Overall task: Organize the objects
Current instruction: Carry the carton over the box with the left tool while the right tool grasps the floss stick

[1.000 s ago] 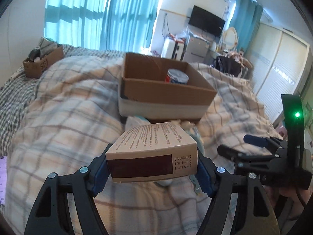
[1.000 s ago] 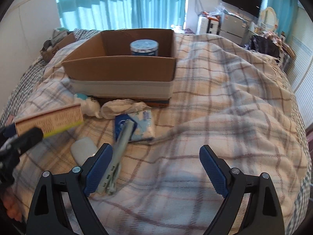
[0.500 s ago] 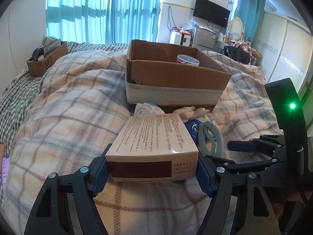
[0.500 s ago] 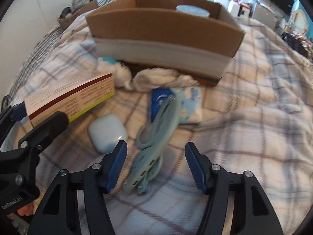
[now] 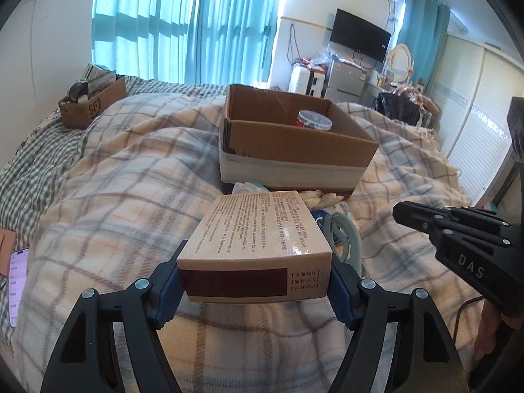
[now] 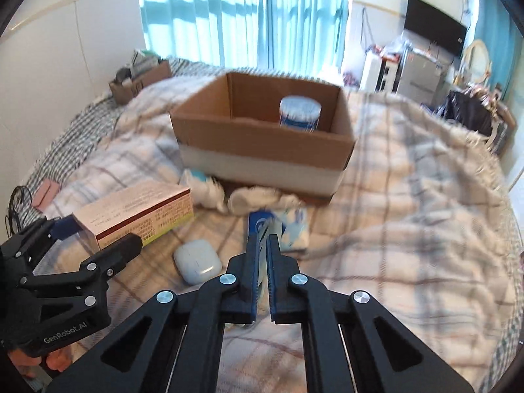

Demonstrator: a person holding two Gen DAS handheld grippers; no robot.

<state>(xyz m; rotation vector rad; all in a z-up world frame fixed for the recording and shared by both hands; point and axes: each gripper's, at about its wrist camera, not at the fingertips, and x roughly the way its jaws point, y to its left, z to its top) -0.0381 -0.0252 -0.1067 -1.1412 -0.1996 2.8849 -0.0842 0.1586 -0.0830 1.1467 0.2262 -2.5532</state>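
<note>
My left gripper (image 5: 255,281) is shut on a tan medicine carton (image 5: 258,235) and holds it above the plaid blanket; the carton (image 6: 137,213) also shows at the left of the right wrist view. My right gripper (image 6: 263,245) is shut on a pale green clip-like tool (image 6: 262,229), whose curved end (image 5: 344,239) shows beside the carton. An open cardboard box (image 5: 294,150) lies ahead on the bed with a round tub (image 6: 299,111) inside.
Near the box front lie crumpled white tissues (image 6: 262,196), a blue-white tissue pack (image 6: 294,226) and a white earbud case (image 6: 196,260). A small cardboard box (image 5: 91,104) sits far left. A phone (image 5: 16,281) lies at the left edge.
My right gripper closed from wide open onto the green tool and lifted up. The left gripper kept hold of the carton and lowered slightly.
</note>
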